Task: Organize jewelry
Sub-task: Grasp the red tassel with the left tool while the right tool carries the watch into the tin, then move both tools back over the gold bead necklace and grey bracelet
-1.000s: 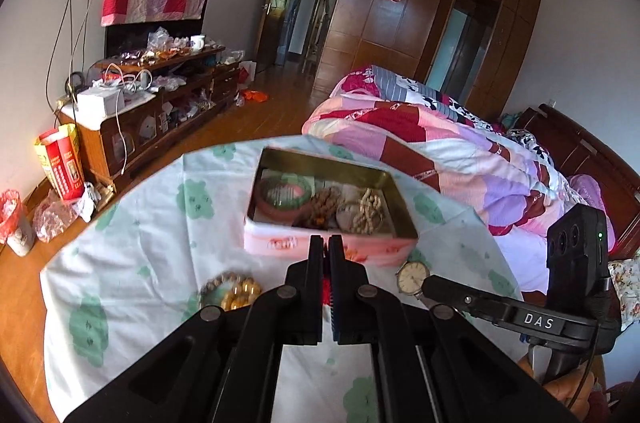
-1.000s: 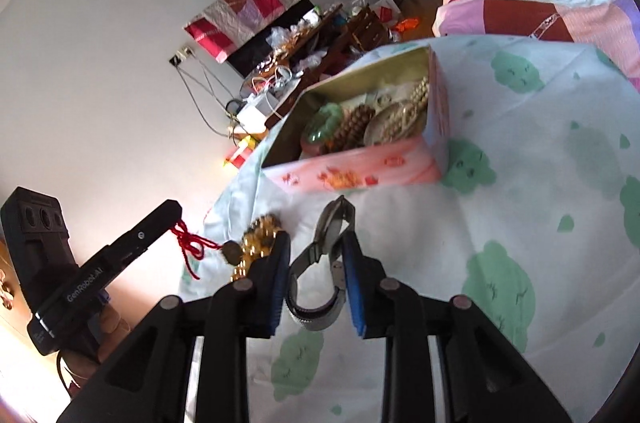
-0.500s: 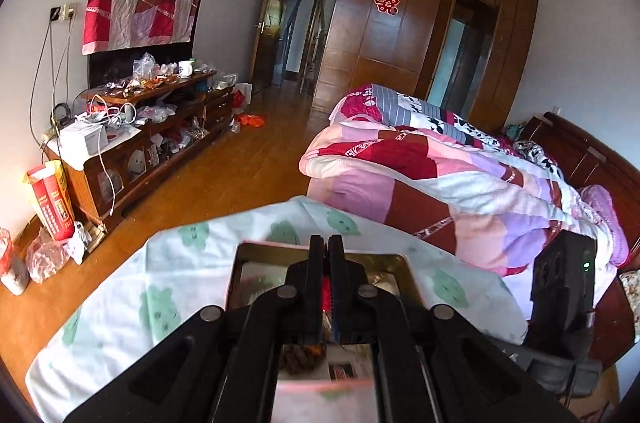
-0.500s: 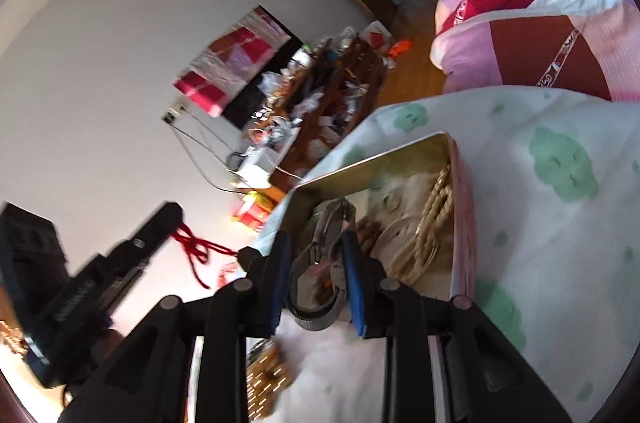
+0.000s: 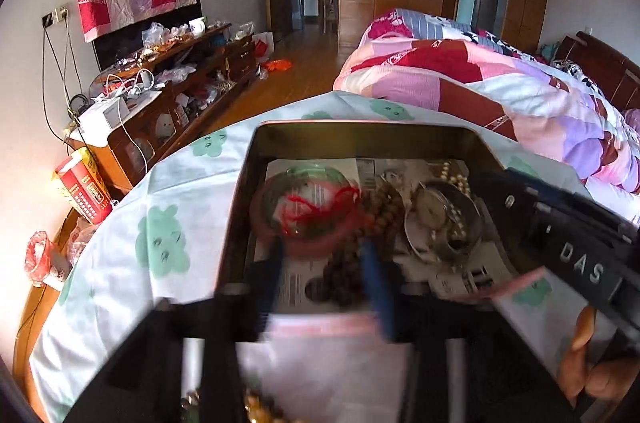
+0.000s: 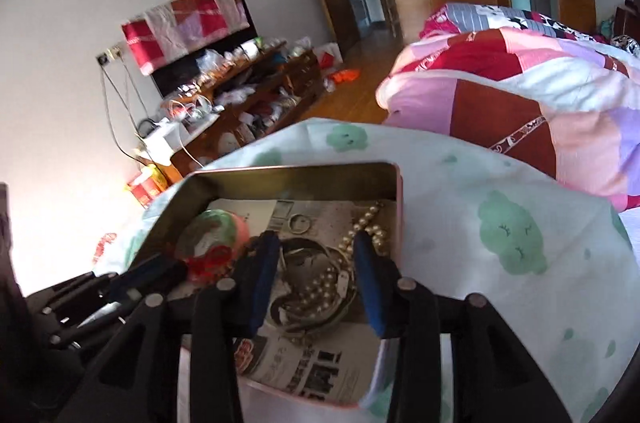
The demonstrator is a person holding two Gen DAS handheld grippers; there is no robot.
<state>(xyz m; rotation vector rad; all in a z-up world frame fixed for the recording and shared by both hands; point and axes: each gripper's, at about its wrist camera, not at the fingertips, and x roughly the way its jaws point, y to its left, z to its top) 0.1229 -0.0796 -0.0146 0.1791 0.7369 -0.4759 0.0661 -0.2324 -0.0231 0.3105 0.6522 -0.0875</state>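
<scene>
A pink tin (image 5: pixel 360 133) (image 6: pixel 296 171) sits on the table and holds jewelry. My left gripper (image 5: pixel 324 263) is open just above the tin's near end, blurred. A red cord (image 5: pixel 316 209) lies loose on a pink and green bangle (image 5: pixel 304 243) in the tin, next to a brown bead bracelet (image 5: pixel 380 219). My right gripper (image 6: pixel 316 271) is open over the tin's right half. The watch (image 6: pixel 308 287) lies between its fingers on the tin's floor, with a pearl string (image 6: pixel 368 223) beside it. The right gripper also shows in the left wrist view (image 5: pixel 568 235).
The table wears a white cloth with green prints (image 6: pixel 508 227). A gold bead bracelet (image 5: pixel 260 405) lies on the cloth in front of the tin. A bed with a patchwork quilt (image 5: pixel 500 91) stands right behind. A cluttered wooden cabinet (image 5: pixel 168 103) lines the left wall.
Both grippers dropped down over the tin and opened. The left let go of the red cord, the right let go of the watch; both now lie in the tin.
</scene>
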